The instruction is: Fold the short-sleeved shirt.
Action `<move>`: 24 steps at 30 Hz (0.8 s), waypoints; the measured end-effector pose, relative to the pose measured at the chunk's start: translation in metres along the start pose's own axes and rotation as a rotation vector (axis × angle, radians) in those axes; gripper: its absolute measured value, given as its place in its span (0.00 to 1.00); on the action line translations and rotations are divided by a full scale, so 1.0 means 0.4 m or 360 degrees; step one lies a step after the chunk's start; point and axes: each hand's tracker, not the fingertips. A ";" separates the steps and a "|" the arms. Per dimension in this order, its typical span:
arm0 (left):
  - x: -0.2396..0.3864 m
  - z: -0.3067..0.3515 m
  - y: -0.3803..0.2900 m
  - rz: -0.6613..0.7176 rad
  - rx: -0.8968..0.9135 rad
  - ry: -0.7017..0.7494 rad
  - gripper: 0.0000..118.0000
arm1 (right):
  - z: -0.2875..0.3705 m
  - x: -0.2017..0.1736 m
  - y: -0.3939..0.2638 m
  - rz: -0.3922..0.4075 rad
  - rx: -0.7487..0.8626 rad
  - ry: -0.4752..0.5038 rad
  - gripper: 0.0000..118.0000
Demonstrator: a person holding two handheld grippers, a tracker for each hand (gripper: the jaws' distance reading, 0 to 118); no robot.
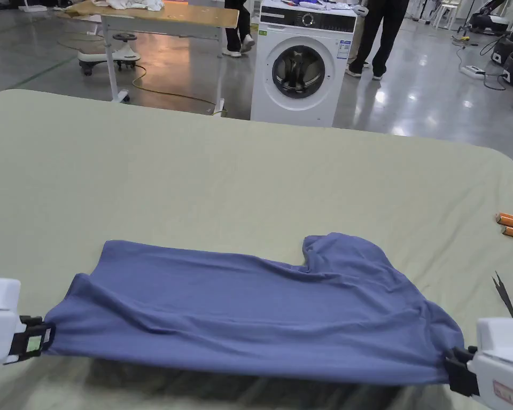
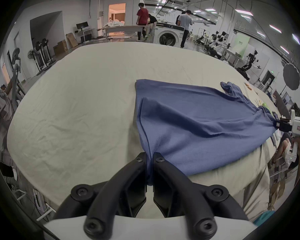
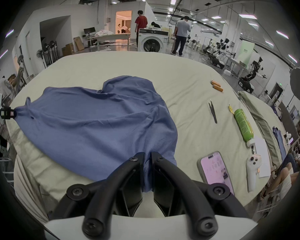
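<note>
Two grippers hold one blue short-sleeved shirt (image 1: 250, 309) by its near corners. Left gripper (image 2: 149, 159): jaws closed, a bunched corner of fabric pinched between both. Right gripper (image 3: 147, 157): jaws likewise closed tight on the opposite corner, cloth gathered between them. In the head view the left gripper (image 1: 33, 339) sits at the lower left and the right gripper (image 1: 458, 368) at the lower right, with the near edge drawn taut between them and raised off the surface; a shadow lies beneath it. The far part of the garment rests on the pale green sheet (image 1: 196, 171), one sleeve (image 1: 335, 251) lying at the far right side. On the sheet to the right, well apart from the garment: two orange cylinders (image 3: 216, 86), dark tweezers (image 3: 212, 111), a green bottle (image 3: 243, 125), a phone (image 3: 215, 169) and a white controller (image 3: 253, 171). A washing machine (image 1: 302, 61) stands beyond the sheet.
</note>
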 end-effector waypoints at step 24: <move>0.016 -0.016 -0.168 0.0056 -0.0007 0.0057 0.35 | 0.019 -0.073 -0.170 -0.0065 -0.0109 -0.0218 0.59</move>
